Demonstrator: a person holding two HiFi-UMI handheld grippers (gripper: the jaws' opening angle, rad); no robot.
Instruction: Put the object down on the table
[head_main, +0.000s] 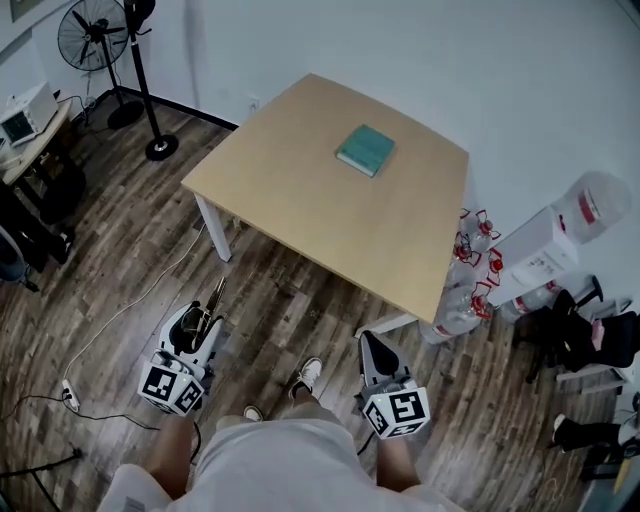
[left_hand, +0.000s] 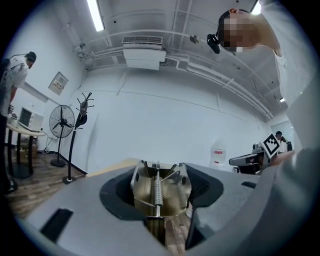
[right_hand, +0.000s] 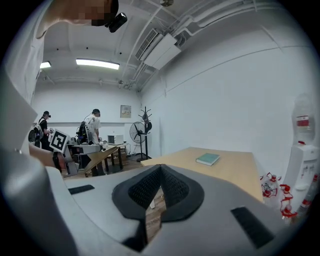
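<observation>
My left gripper is held low over the wooden floor, well short of the table, and is shut on a metal spring tool. The tool's brass-coloured arms and coil spring fill the space between the dark pads, and its tip pokes out ahead of the jaws. My right gripper is also low over the floor, near the table's front leg; its pads meet at the tips with nothing between them. The light wooden table stands ahead, with a teal book lying on it.
A standing fan and a pole stand are at the far left. A water dispenser and several bottles stand right of the table. Cables and a power strip lie on the floor at left. People stand by a desk.
</observation>
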